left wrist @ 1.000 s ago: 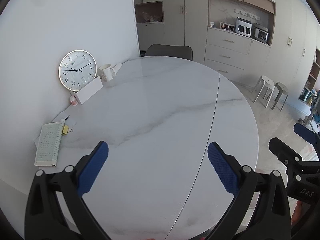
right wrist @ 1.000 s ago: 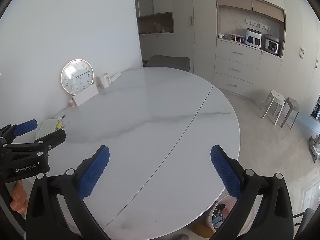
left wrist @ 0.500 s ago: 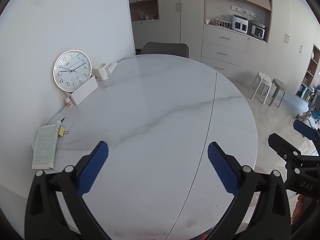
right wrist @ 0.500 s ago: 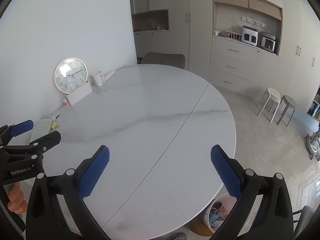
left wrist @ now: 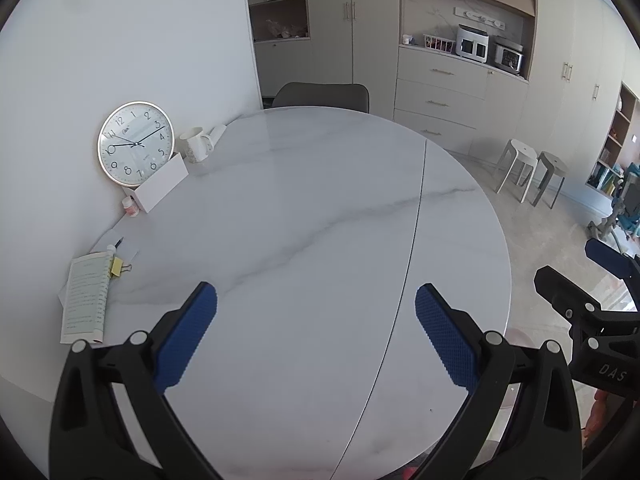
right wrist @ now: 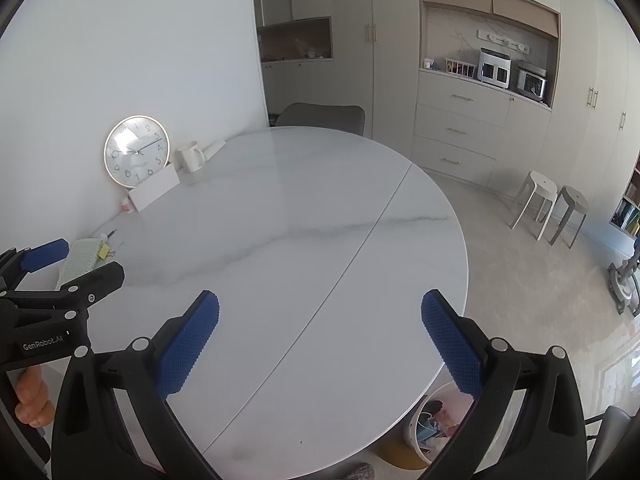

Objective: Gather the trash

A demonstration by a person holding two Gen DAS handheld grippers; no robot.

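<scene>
1. Left wrist view: the left hand-held gripper (left wrist: 316,336), black with blue ribbed pads, is spread wide with nothing between its fingers, above the near part of the round white marble tabletop (left wrist: 320,216).
2. Along the wall side of the tabletop stand a round gold-rimmed wall clock (left wrist: 136,143), a white ceramic mug (left wrist: 195,149), a white rectangular box (left wrist: 161,186) and a printed booklet with a yellow binder clip (left wrist: 86,298).
3. The right hand-held gripper (left wrist: 592,276) shows at the right edge, beyond the tabletop rim.
4. Right wrist view: the right hand-held gripper (right wrist: 320,340) is likewise wide open and empty over the tabletop's near edge.
5. A white round waste bin holding colourful scraps (right wrist: 434,424) sits on the floor, partly under the tabletop's near right rim and behind the right finger.
6. The left hand-held gripper (right wrist: 64,264) sits at the left edge, a hand (right wrist: 32,400) gripping below it.
</scene>
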